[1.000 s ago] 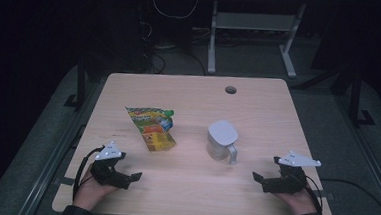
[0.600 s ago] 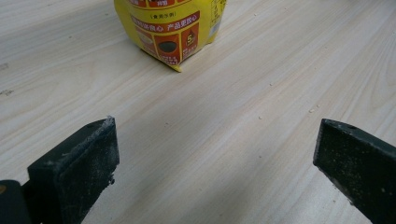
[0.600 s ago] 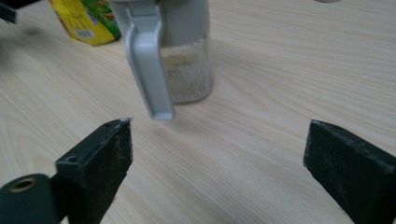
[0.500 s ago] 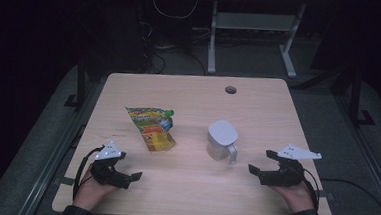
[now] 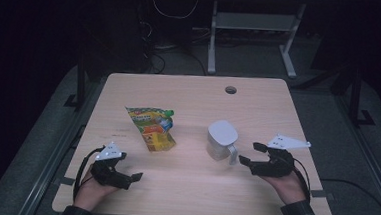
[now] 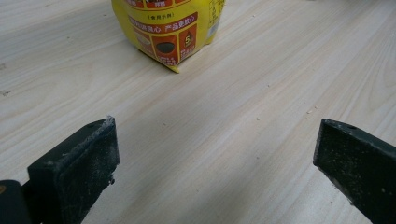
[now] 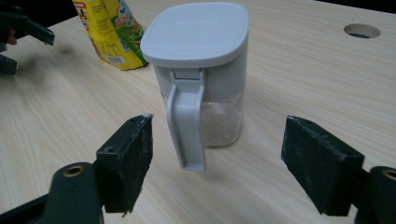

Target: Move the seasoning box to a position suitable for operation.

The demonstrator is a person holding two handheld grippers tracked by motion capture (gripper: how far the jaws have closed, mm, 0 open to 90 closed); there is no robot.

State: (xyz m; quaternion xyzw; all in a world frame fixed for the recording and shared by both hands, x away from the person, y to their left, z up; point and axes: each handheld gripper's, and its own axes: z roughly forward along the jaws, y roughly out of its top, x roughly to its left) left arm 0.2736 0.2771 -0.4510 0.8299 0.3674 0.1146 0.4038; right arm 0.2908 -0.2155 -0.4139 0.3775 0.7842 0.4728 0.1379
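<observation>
Now the right gripper hangs near the table's right edge, toward the near side, with its black jaws aimed at the grey lidded plastic jug that stands upright right of the table's middle. Its jaws have just been closing a little, yet they remain spread wide and nothing is pinched between them. In the right gripper view the jug's grey handle points straight at the camera and hangs in front of the gap, nearer the left pad than the right one; neither pad touches it. The jug's flat grey lid is shut, and pale grains show through its clear lower wall.

Over by the near left corner, the left gripper rests low over the light wooden table with its jaws spread wide on bare wood. In the left gripper view the two black pads stand far apart with nothing between them, and the bottom edge of the yellow and green printed snack pouch lies beyond them, well clear of both tips. From the high view that pouch lies flat left of the table's middle, between the left gripper and the jug, apart from both. A round cable hole sits near the far edge.
</observation>
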